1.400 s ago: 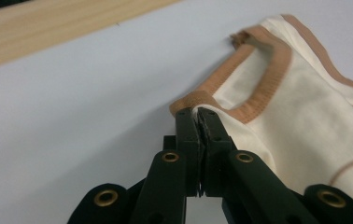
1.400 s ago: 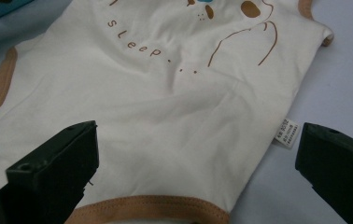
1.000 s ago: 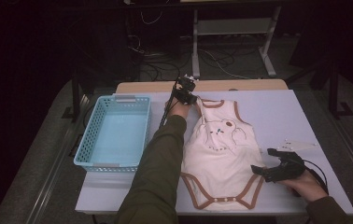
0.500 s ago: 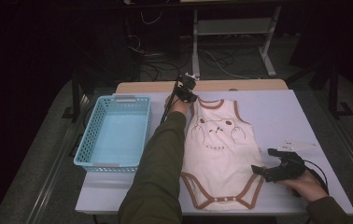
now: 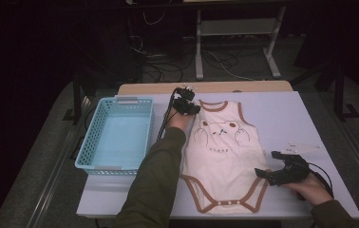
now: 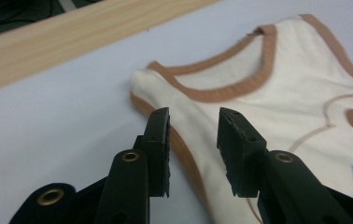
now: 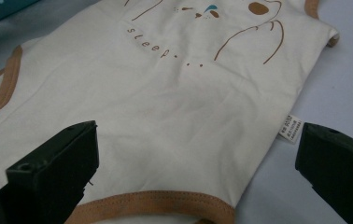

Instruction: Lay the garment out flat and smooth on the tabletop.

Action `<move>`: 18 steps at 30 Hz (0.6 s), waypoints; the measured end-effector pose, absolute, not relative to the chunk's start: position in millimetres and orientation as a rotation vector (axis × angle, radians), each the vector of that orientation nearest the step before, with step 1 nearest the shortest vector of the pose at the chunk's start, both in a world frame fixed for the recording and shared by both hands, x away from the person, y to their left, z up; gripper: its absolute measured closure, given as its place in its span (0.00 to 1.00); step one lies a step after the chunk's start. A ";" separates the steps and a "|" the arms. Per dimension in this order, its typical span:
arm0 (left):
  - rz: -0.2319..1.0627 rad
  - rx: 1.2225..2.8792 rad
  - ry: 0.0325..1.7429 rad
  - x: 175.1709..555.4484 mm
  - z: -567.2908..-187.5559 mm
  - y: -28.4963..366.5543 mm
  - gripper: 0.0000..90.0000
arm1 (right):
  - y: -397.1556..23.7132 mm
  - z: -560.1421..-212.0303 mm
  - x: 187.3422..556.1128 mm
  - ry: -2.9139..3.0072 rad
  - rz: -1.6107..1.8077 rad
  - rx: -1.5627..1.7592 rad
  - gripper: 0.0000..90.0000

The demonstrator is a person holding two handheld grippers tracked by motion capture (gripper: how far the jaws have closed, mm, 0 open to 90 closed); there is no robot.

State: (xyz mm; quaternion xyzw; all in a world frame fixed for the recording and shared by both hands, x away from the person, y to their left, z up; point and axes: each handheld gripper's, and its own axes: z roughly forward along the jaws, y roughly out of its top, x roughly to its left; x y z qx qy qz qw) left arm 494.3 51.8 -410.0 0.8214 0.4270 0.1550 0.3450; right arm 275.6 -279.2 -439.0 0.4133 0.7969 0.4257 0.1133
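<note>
On the table (image 5: 310, 118), between the basket (image 5: 118, 133) and the right edge, a cream bodysuit (image 5: 222, 161) lies flat, front up, neck toward the far side. Brown binding edges its neck, armholes and leg openings; a line-drawn animal face and the word "sleep" mark the chest, and a small white label (image 7: 289, 127) sticks out at one side seam. The left gripper (image 5: 187, 105) sits at the shoulder strap, its jaws parted with the strap's edge beneath them, pads not pressing; they have just been opening. Compared with a second ago, the upper part, then rumpled and skewed, now lies smooth and square. The right gripper (image 5: 279, 172) rests wide open beside the lower hem, gripping nothing.
</note>
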 end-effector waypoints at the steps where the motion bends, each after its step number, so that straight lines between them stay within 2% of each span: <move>1: 0.397 2.125 1.108 489.8 -410.8 53.2 0.71 | -279.0 -439.0 275.7 2.339 1.248 1.211 0.00; 8: 0.386 2.112 1.097 463.2 -419.2 63.3 0.72 | -277.6 -439.2 275.7 2.344 1.240 1.205 0.00; 18: 0.305 2.095 1.142 440.2 -436.8 74.4 0.76 | -276.1 -439.5 275.7 2.351 1.233 1.200 0.00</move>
